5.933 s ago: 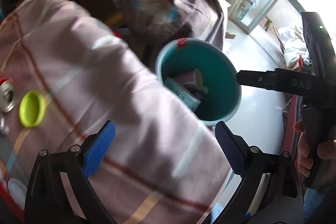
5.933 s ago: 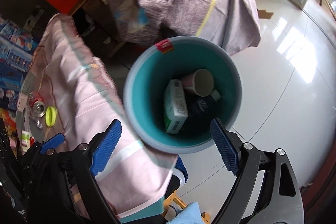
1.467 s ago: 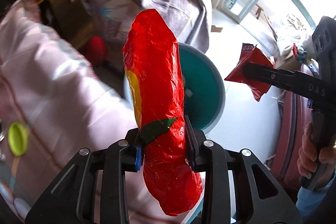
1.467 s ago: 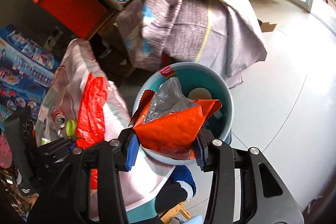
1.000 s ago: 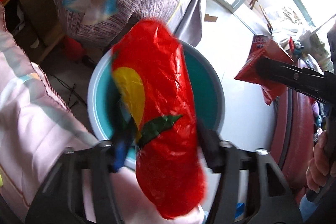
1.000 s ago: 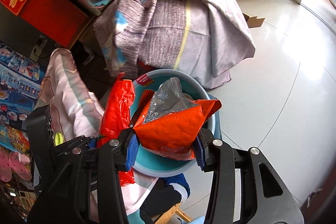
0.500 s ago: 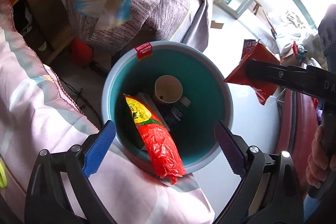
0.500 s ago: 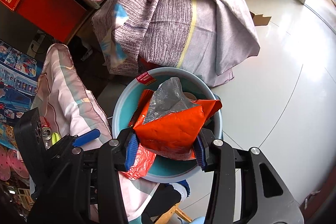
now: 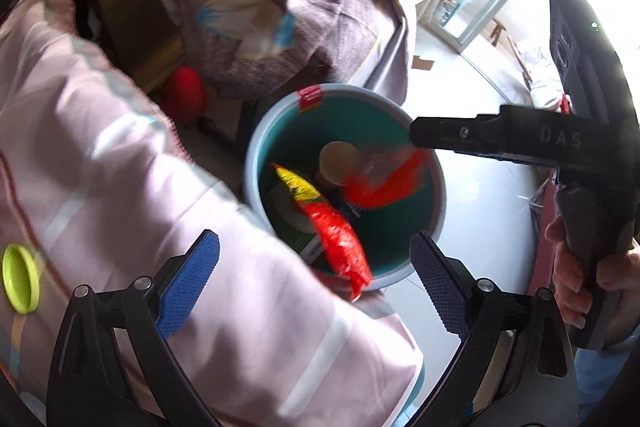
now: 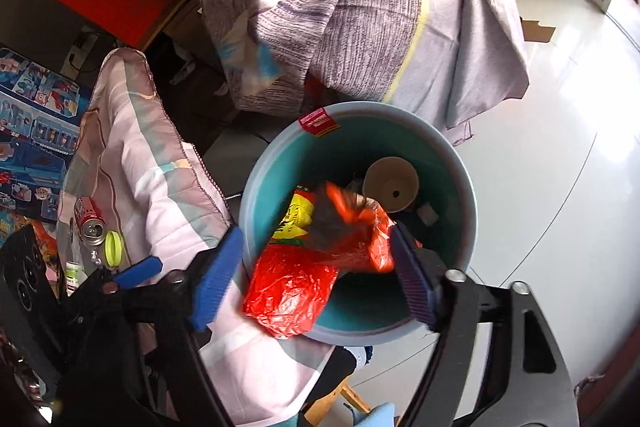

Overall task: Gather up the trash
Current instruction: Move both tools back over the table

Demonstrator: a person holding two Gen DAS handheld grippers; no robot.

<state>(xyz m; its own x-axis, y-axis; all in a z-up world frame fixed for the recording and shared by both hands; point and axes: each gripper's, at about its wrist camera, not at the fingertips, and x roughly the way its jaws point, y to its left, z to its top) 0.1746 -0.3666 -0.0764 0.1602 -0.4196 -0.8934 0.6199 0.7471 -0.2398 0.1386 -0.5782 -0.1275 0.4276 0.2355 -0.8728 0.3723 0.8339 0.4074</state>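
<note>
Orange wrapper [image 10: 352, 239] dropped from right gripper [image 10: 316, 279], crumpled, blurred, inside bin [image 10: 460, 163].

Daylight pours in from the glass doors [image 9: 480, 7] at the upper right of the left wrist view, blowing that corner out to white. The white floor [image 10: 560, 147] shines with soft glare in the right wrist view. The upper left corners stay dim, and dark space lies under the grey blanket [image 10: 360, 7]. Both pictures bend strongly toward the edges (fisheye), with black corners. Motion blur smears the orange wrapper [image 9: 384, 183] in the bin [image 9: 256, 167], the pink quilt [image 9: 120, 167], and the right gripper's [image 10: 316, 279] blue pads [image 10: 216, 279]
</note>
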